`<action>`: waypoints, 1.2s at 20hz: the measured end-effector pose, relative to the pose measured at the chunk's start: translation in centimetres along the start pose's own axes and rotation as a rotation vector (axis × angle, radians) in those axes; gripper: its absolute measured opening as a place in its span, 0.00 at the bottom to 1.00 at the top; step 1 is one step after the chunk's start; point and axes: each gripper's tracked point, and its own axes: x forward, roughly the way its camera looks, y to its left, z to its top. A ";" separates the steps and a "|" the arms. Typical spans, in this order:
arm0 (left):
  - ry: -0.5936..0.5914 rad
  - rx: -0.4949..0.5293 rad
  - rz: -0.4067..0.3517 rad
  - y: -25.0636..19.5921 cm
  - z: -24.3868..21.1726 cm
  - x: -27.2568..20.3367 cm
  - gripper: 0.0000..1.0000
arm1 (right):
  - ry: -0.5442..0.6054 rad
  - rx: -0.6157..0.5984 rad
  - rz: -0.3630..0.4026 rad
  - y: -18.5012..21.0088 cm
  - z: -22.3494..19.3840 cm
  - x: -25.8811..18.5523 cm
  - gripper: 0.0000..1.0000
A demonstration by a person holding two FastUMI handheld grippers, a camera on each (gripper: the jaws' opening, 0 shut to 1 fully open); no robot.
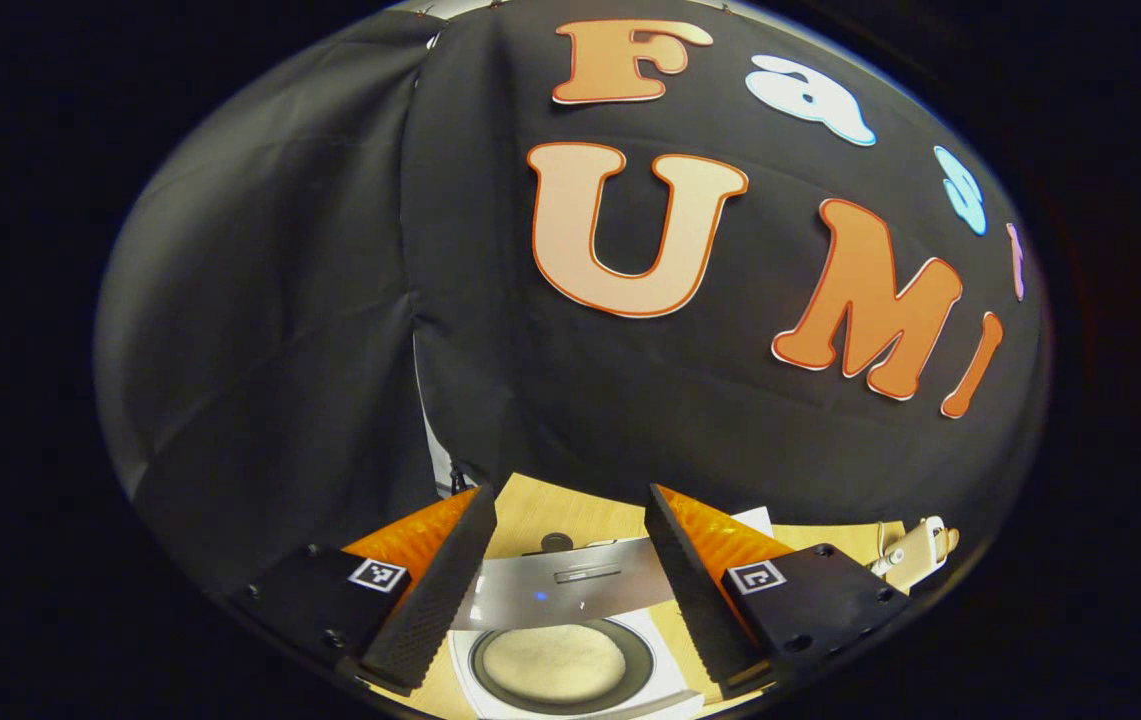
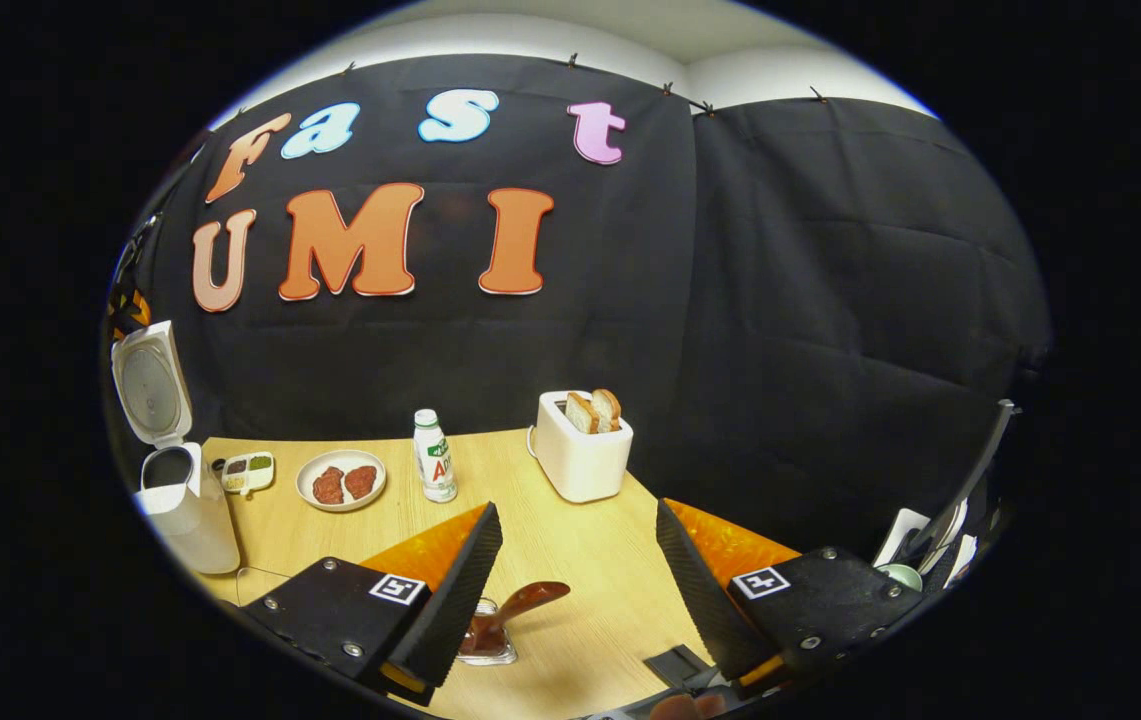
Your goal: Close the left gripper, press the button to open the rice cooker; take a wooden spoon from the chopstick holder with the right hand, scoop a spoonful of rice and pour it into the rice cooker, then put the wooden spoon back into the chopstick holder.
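Wooden table (image 2: 570, 545): rice cooker (image 2: 175, 470) lid up; toaster (image 2: 582, 445); both hand-held grippers (image 1: 565, 590) (image 2: 580, 585) spread apart.

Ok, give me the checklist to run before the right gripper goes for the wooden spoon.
1. Rice cooker open: ok, its lid stands up.
2. Right gripper open: ok, fingers wide apart.
3. Wooden spoon in the chopstick holder: ok, it leans out of the holder on the table.
4. Spoon centred between the fingers: not ok, it sits close to one finger.
5. Left gripper out of the pouring path: cannot tell; it hangs open over the cooker.
6. Path to the spoon free: ok, the bottle and toaster stand farther back.
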 end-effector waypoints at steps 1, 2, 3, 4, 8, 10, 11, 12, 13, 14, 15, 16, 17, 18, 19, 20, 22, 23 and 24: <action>-0.006 0.002 -0.002 -0.1 -0.4 -0.6 1.00 | -0.014 0.000 0.016 0.4 0.6 -0.1 0.96; -0.009 -0.001 -0.007 -0.3 -0.7 -1.0 1.00 | -0.030 0.003 0.032 0.9 1.4 -0.3 0.96; -0.009 -0.004 -0.015 -0.5 -1.1 -1.5 1.00 | -0.048 0.007 0.048 1.4 2.1 -0.6 0.96; -0.005 -0.009 -0.024 -0.8 -1.6 -2.0 1.00 | -0.061 0.011 0.063 1.8 2.7 -0.9 0.96; 0.012 -0.019 -0.048 -1.5 -4.2 -4.5 1.00 | -0.104 0.002 0.102 2.5 4.0 -2.4 0.96; 0.023 -0.018 -0.060 -1.9 -6.6 -5.9 1.00 | -0.107 0.000 0.128 3.0 4.2 -2.8 0.96; 0.030 -0.018 -0.068 -2.2 -8.1 -6.5 1.00 | -0.113 0.000 0.143 3.3 4.3 -3.0 0.96; 0.039 -0.021 -0.077 -2.5 -9.7 -7.3 1.00 | -0.121 -0.003 0.158 3.6 4.5 -3.2 0.95; 0.035 -0.027 -0.069 -2.4 -11.1 -8.0 1.00 | -0.125 -0.008 0.173 3.9 4.6 -3.3 0.95; 0.025 -0.026 -0.066 -2.3 -12.2 -8.9 1.00 | -0.126 -0.013 0.188 4.1 4.7 -3.5 0.95; 0.026 -0.031 -0.060 -2.1 -13.6 -9.4 1.00 | -0.129 -0.020 0.205 4.5 4.6 -3.5 0.95; 0.029 -0.038 -0.059 -1.9 -15.2 -9.8 1.00 | -0.133 -0.028 0.220 4.9 4.7 -3.7 0.95; 0.031 -0.051 -0.055 -1.8 -16.4 -10.2 1.00 | -0.133 -0.037 0.234 5.2 4.5 -3.6 0.95; 0.024 -0.068 -0.059 -1.7 -17.3 -10.4 1.00 | -0.129 -0.046 0.248 5.7 4.2 -3.6 0.95; 0.024 -0.081 -0.062 -1.7 -18.2 -10.6 1.00 | -0.121 -0.051 0.263 6.1 3.9 -3.6 0.95; 0.018 -0.092 -0.062 -1.6 -19.2 -10.9 1.00 | -0.113 -0.055 0.278 6.6 3.5 -3.8 0.95; 0.007 -0.090 -0.058 -1.5 -20.5 -11.4 1.00 | -0.103 -0.065 0.298 7.3 3.1 -3.9 0.96; -0.002 -0.089 -0.057 -1.5 -20.9 -11.6 1.00 | -0.096 -0.070 0.303 7.3 2.7 -3.9 0.96; -0.014 -0.088 -0.054 -1.6 -21.3 -11.6 1.00 | -0.091 -0.074 0.308 7.5 2.4 -3.9 0.96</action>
